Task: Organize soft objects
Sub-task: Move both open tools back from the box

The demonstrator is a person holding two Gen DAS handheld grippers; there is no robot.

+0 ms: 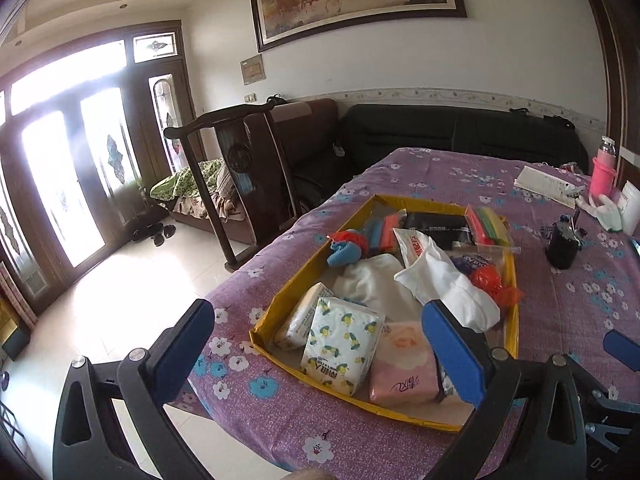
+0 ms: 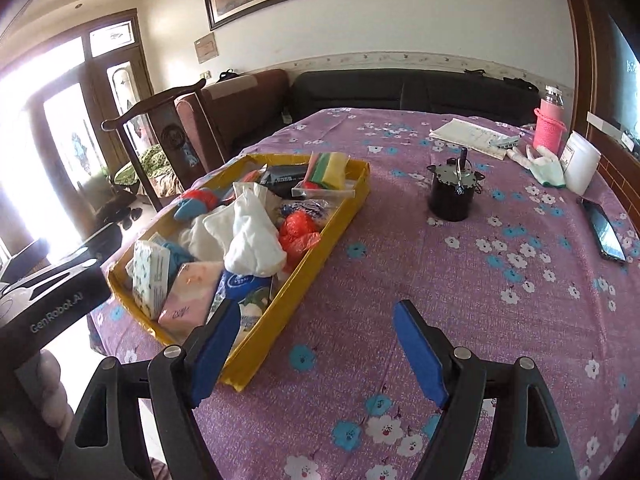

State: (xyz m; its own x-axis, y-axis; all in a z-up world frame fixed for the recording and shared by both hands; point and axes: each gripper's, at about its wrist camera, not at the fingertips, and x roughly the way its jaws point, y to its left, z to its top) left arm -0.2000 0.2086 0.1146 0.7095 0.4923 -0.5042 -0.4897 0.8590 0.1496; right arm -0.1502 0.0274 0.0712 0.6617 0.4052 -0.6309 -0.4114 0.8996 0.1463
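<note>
Both the left gripper (image 1: pixel 320 340) and right gripper (image 2: pixel 316 352) hover spread and empty at a yellow tray (image 2: pixel 320 248) already holding tissue packs (image 1: pixel 340 344), cloths and sponges; whether sorting is starting or finished is unclear.

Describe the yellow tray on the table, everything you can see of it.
The yellow tray is a shallow, long rectangular box with low walls that look like cardboard wrapped in glossy yellow tape. It lies flat on the purple flowered tablecloth, near the table's left edge. It is crowded with soft things: tissue packs at the near end, white cloth in the middle, coloured sponges at the far end. No gripper touches it.
</note>
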